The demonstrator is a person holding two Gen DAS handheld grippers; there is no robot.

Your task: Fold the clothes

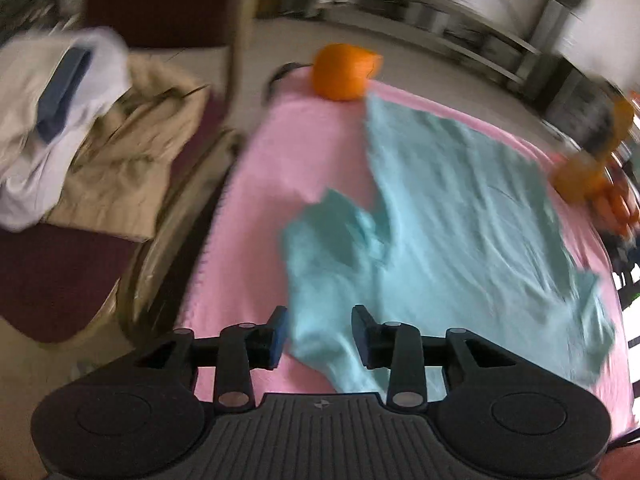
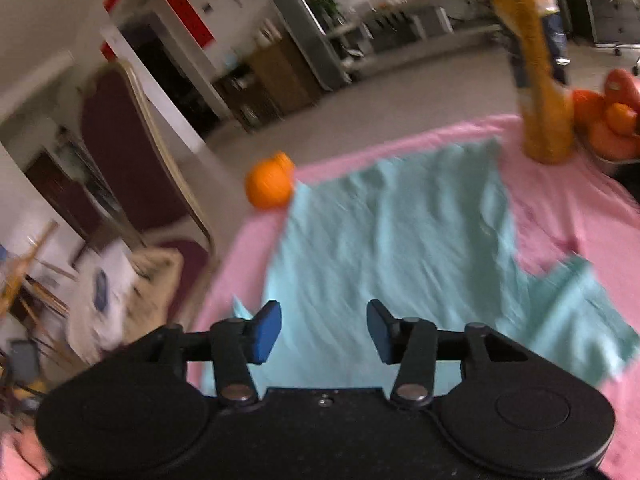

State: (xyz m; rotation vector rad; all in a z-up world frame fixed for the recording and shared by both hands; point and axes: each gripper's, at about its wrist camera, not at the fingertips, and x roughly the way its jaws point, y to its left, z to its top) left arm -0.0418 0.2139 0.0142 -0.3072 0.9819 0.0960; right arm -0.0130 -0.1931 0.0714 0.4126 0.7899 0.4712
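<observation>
Both jaws released, nothing gripped. Left gripper (image 1: 320, 330), right gripper (image 2: 324, 330) above light-blue cotton T-shirt (image 1: 460, 200); dragging it risks toppling tall orange juice bottle (image 2: 540, 80).

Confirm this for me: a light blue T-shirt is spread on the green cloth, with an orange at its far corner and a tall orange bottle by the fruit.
One detail is wrong: the cloth under the light blue T-shirt is pink, not green, as the right wrist view shows. The rest stands: the orange sits at the shirt's far corner, and the tall orange bottle stands by the fruit.
</observation>
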